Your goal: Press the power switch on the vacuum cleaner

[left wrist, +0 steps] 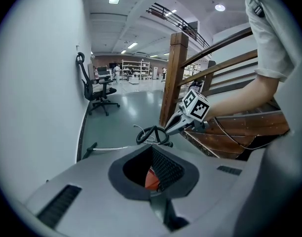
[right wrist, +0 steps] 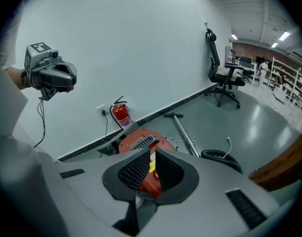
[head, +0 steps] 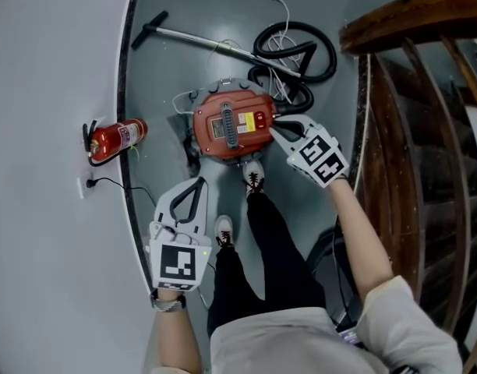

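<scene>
bare floor [head: 168, 76] beside the vacuum cleaner [head: 232, 125]; hose [head: 326, 53] and, seemingly, cables [head: 284, 8] crowd beyond.

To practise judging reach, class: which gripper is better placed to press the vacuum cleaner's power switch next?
Right. The right gripper, jaws shut, points close beside the red switch on top of the vacuum cleaner. The left gripper hangs nearer the person, off the cleaner's other side.
</scene>
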